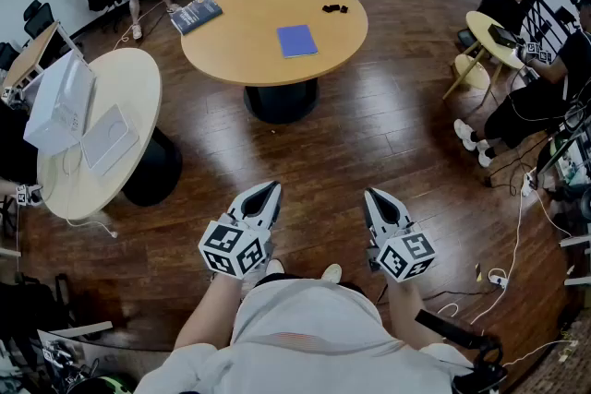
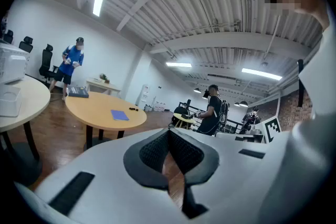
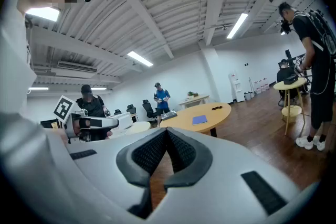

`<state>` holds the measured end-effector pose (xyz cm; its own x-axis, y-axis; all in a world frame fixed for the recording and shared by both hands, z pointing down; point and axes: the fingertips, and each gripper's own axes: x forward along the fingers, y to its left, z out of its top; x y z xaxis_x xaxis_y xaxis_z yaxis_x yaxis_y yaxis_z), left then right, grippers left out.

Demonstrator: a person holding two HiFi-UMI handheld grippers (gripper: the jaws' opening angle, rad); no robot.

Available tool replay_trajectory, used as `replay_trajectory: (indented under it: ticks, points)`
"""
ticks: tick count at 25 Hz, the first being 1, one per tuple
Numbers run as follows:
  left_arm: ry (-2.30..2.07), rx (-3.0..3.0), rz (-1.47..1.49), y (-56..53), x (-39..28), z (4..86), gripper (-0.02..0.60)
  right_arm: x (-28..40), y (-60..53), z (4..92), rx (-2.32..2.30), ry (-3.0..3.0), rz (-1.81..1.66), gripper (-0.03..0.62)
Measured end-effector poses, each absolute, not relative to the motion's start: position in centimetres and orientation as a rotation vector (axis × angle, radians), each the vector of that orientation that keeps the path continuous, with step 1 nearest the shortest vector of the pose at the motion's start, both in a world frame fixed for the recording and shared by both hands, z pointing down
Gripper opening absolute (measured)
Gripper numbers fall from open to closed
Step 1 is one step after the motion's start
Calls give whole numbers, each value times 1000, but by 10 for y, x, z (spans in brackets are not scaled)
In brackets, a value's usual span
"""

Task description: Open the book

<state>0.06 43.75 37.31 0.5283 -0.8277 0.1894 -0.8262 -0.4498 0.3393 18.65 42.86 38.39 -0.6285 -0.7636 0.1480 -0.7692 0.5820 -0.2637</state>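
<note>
Nothing is started yet: the blue book (image 1: 296, 41) lies shut on the round table (image 1: 231, 46), well apart from the person. The left gripper (image 1: 267, 190) and right gripper (image 1: 373, 197) hang by the body, jaws together, holding nothing. The next move, I judge, is walking up and parting the jaws for the cover; its opening edge is too small to tell

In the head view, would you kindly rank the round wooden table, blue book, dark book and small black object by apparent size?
1. round wooden table
2. dark book, barely larger than the next
3. blue book
4. small black object
</note>
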Motion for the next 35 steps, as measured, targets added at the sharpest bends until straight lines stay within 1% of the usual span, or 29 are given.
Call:
replay_trajectory:
  ticks: [5, 9, 15, 20, 24, 28, 35]
  points:
    - [-1349, 2385, 43, 435, 38, 378, 11, 215, 432, 396, 1326, -2776, 529, -3]
    - [-1385, 2362, 64, 439, 54, 382, 11, 228, 428, 407, 1259, -2800, 561, -3]
    - [-1453, 2318, 84, 437, 55, 388, 11, 230, 415, 424, 1186, -2818, 615, -3]
    - [-1449, 2331, 47, 409, 46, 388, 11, 226, 396, 429, 1200, -2791, 600, -3]
    - [-1443, 2356, 19, 378, 30, 387, 11, 221, 369, 429, 1249, -2751, 575, -3]
    - [-1419, 2367, -23, 336, 0, 384, 11, 202, 337, 424, 1297, -2707, 554, -3]
    - [-1410, 2365, -47, 263, -80, 386, 11, 113, 268, 419, 1271, -2698, 525, -3]
